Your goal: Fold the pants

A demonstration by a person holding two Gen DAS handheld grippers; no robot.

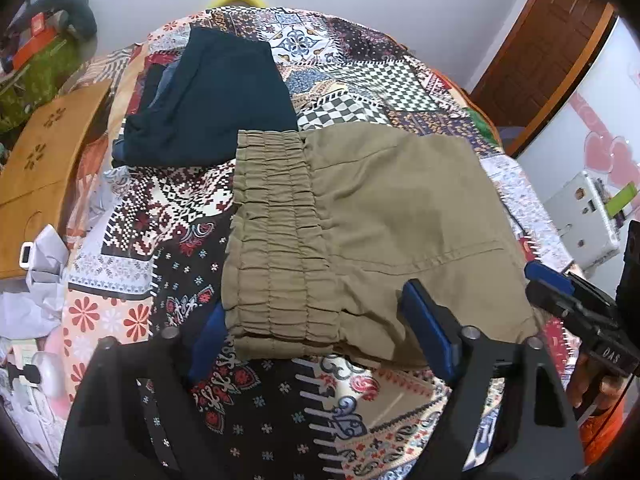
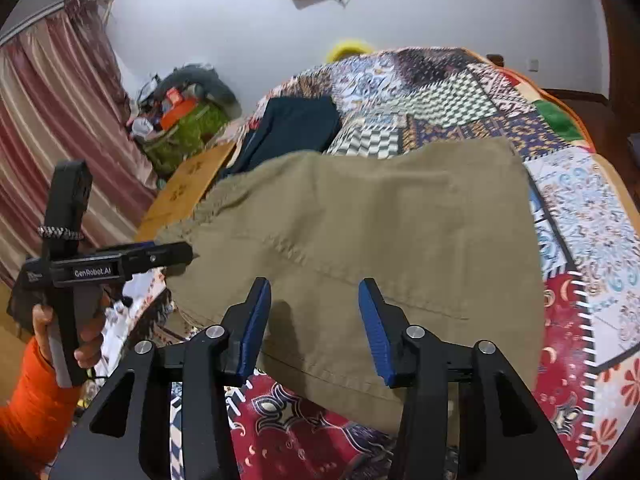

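1. Since the khaki pants (image 1: 380, 216) already sit in a compact folded bundle on the patchwork bedspread (image 1: 168, 216), I read this as the letting-go stage and not another fold.
2. My left gripper (image 1: 316, 332) is spread wide at the near edge of the bundle, one blue pad out past the gathered waistband (image 1: 276, 240), the other over the plain cloth. Nothing is pinched; the fabric lies flat under it.
3. My right gripper (image 2: 314, 320) hangs over the near edge of the same bundle, jaws parted with khaki showing through the gap, gripping nothing.
4. Waistband is on the left side of the bundle, which makes sense to me: the bulky elastic stays on one end so the stack lies even.
5. There's a dark folded garment (image 1: 216, 100) farther up the bed, just touching the khaki corner in the left view. My guess is that's the finished pile, so the khaki one probably belongs beside or on it.
6. The near hem looks a bit loose; might need a smoothing pass.
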